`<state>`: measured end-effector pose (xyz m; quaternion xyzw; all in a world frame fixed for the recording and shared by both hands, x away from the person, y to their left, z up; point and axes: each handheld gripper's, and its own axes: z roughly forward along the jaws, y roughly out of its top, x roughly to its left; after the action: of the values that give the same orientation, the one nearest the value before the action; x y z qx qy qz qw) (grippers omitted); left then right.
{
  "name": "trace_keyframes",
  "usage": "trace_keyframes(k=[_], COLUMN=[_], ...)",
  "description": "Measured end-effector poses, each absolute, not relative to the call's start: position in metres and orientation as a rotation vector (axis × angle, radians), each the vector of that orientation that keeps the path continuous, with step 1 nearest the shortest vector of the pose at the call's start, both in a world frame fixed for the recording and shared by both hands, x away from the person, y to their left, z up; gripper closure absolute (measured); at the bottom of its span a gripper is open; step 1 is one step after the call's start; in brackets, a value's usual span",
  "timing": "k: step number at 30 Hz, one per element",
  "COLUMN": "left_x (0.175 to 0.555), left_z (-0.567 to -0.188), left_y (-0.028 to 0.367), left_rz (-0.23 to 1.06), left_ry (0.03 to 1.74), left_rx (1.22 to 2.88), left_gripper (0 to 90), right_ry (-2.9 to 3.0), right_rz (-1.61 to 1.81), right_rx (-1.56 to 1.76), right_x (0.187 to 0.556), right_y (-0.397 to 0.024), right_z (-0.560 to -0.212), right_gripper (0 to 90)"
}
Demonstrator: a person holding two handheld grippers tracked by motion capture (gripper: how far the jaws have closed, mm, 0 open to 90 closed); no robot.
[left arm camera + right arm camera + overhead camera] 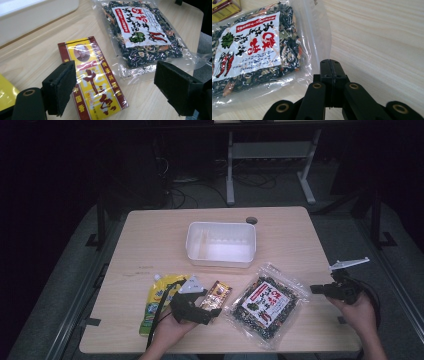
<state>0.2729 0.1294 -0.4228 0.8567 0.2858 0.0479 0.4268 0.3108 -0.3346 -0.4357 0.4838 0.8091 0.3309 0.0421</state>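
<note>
A clear bag of dark dried mix (267, 305) with a white and red label lies at the table's front right. My right gripper (316, 289) sits at its right corner. In the right gripper view the jaws (330, 63) are pressed together on the bag's (262, 47) clear edge. A yellow and red box (220, 292) lies flat left of the bag. My left gripper (207, 307) hovers just over it, open. In the left gripper view the box (95, 82) lies between the wide-apart pads (62, 85), untouched, and the bag (145, 32) is beyond it.
A white plastic bin (220, 242) stands empty at the table's middle, behind the items. A yellow and green pouch (157, 302) lies at the front left beside my left hand. The table's front edge is close below both hands.
</note>
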Motion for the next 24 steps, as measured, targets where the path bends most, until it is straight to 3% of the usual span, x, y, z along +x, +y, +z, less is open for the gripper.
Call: trace_keyframes(k=[24], left_x=[0.31], left_z=[-0.426], left_y=[0.073], left_rz=[-0.049], left_ry=[0.653], left_rx=[2.182], left_gripper=[17.4], right_ry=[2.393], right_rz=[1.069], right_rx=[1.209], right_x=[0.275], right_y=[-0.318], right_z=[-0.36], right_gripper=[89.6])
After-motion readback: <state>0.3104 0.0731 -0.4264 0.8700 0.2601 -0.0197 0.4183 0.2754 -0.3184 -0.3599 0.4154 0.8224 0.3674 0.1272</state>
